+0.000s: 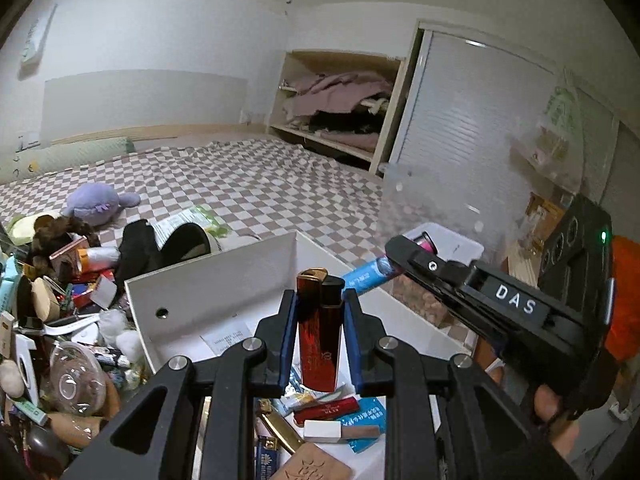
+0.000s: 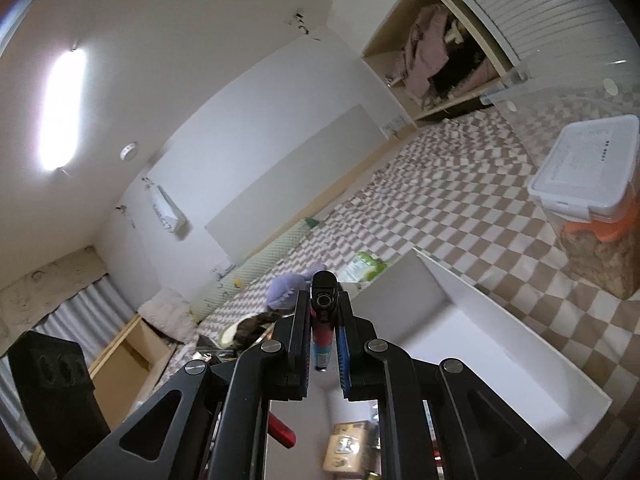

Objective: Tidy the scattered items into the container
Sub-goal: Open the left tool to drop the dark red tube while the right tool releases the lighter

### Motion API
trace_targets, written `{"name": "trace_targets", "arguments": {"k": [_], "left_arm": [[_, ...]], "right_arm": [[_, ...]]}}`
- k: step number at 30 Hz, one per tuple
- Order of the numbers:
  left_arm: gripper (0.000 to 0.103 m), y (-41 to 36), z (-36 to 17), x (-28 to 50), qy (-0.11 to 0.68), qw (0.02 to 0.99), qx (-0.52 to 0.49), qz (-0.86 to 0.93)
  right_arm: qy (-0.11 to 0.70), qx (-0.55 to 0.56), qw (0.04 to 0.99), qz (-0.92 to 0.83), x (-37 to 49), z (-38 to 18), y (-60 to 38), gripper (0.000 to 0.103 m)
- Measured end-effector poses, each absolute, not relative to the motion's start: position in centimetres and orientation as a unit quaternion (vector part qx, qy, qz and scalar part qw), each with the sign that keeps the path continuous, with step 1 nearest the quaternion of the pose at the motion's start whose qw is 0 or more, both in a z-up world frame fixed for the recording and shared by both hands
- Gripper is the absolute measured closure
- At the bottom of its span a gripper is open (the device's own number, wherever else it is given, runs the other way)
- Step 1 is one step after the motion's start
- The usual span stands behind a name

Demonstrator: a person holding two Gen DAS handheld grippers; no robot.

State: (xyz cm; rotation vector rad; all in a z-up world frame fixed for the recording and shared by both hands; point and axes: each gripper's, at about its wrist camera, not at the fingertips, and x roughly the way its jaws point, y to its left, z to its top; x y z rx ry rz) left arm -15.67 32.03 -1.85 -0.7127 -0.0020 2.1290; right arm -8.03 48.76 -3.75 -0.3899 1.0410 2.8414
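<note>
A: On the left we see the pile of scattered items (image 1: 60,300) heaped on the bed (image 1: 248,184), just beside the white box (image 1: 208,284) that serves as the container. What is the left tool (image 1: 320,336) doing?

B: Its pads are closed on a red lighter (image 1: 318,332), held upright above the open box. Several small things already lie on the box floor below it, among them a red tube (image 1: 326,408) and a white eraser-like block (image 1: 340,429).

A: How should we finish this step well?

B: We judge that the lighter should go lower before the pads part, so it lands flat among the others and does not bounce off the wall. We should aim at a bare patch of the floor.

A: And to the right?

B: The right tool (image 1: 404,258) reaches in over the far corner of the box, gripping a blue and pink lighter (image 1: 370,274); the right wrist view shows the same lighter (image 2: 323,320) pinched between its pads, nozzle toward the camera.

A: Any risk?

B: The two tools are near each other over one box. We would release one at a time, left first, keeping them apart. The lidded tub (image 2: 588,172) on the bed stands well clear.
</note>
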Motion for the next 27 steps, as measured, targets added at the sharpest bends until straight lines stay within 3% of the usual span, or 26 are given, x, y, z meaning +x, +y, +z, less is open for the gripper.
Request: {"name": "trace_targets", "arguments": {"k": [27], "left_arm": [[0.081, 34.6, -8.8, -16.2, 0.069, 0.377, -0.412, 0.827]], "right_arm": [[0.265, -0.238, 0.07, 0.932, -10.0, -5.5, 47.6, 0.091]]}}
